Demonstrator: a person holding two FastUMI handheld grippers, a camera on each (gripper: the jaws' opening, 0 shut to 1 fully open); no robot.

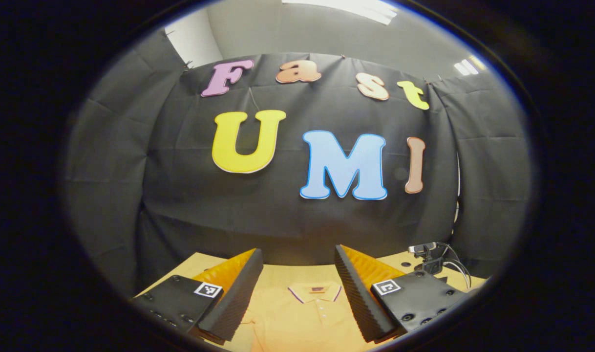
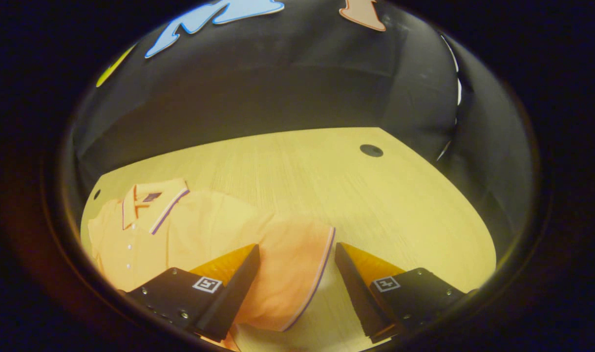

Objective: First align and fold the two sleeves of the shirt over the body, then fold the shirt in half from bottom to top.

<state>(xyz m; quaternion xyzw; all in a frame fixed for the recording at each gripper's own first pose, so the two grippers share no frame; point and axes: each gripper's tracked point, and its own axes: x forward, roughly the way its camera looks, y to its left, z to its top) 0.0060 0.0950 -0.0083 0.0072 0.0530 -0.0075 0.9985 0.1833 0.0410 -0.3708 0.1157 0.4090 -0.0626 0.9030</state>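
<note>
Between right gripper (image 2: 297, 274) parted jaws: shirt (image 2: 180, 230) sleeve (image 2: 292, 274).

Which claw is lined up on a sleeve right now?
The right claw: the striped cuff of a sleeve lies between its open fingers. The left claw frames the collar instead.

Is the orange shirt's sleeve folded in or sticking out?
Sticking out. The orange polo shirt's short sleeve lies spread flat on the wooden table, between the open right tongs.
</note>
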